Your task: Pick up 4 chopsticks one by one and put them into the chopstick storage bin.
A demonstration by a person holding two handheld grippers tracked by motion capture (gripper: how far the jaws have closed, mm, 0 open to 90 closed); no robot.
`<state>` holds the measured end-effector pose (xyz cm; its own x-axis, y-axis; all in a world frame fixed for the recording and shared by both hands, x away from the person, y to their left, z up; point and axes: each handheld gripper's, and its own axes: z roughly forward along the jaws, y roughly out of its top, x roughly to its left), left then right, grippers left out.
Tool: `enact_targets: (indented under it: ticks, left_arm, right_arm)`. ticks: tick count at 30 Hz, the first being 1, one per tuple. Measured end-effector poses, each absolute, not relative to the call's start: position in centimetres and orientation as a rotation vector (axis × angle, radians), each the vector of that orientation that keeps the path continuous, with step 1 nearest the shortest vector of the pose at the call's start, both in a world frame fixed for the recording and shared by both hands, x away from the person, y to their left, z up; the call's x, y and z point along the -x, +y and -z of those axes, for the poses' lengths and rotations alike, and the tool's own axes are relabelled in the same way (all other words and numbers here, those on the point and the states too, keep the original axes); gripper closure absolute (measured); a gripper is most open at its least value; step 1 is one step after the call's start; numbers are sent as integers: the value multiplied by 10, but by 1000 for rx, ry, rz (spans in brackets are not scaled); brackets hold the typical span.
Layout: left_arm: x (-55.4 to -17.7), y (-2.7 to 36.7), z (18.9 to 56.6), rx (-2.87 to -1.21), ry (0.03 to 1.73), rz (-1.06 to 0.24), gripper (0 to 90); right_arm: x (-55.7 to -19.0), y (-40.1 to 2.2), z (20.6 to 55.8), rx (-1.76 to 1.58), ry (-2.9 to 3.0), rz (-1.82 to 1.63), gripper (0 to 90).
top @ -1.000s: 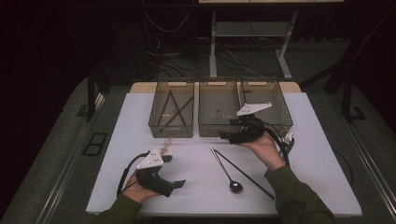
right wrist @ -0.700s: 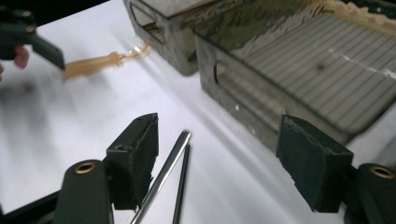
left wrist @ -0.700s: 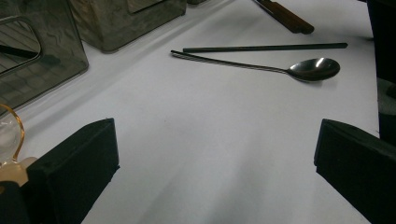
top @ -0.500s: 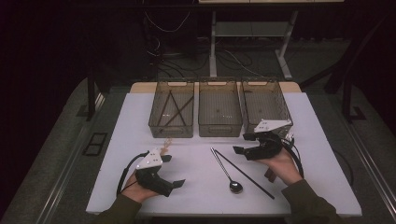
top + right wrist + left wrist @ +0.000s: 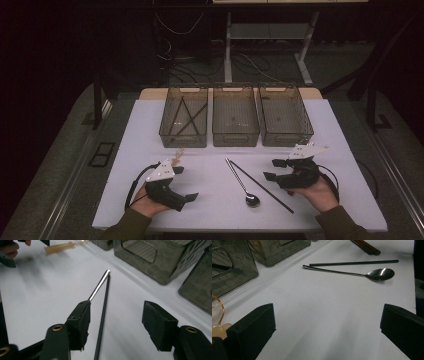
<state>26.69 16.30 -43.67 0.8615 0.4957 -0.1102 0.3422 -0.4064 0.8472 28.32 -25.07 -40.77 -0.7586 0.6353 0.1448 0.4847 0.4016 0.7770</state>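
A metal spoon (image 5: 240,180) and a black chopstick (image 5: 262,186) lie side by side on the white table (image 5: 210,165), angled toward the front right. My right gripper (image 5: 270,169) hovers low just right of them. In the right gripper view its jaws (image 5: 116,320) straddle the chopstick (image 5: 103,307) without touching it, and the spoon handle (image 5: 100,285) runs past the left jaw. These jaws have just been closing and are still apart. My left gripper (image 5: 187,182) rests at the front left, open, with bare table between its jaws (image 5: 327,322).
Three dark mesh bins stand in a row at the back: the left bin (image 5: 182,140) holds crossed dark sticks, then a middle bin (image 5: 235,139) and a right bin (image 5: 286,139). A small beige-handled item (image 5: 176,157) lies by my left gripper.
My right gripper came away from the right bin toward the front and down, to just beside the chopstick, and its jaws narrowed. The left gripper stayed put.
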Motion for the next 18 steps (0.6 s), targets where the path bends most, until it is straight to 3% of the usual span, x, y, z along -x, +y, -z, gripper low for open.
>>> enact_targets:
  ticks: [18]
  left_arm:
    - [-267, 162, 437, -2040, 614, -194, 0]
  right_arm:
    - [-252, -264, 430, -996, 2597, -1196, 668]
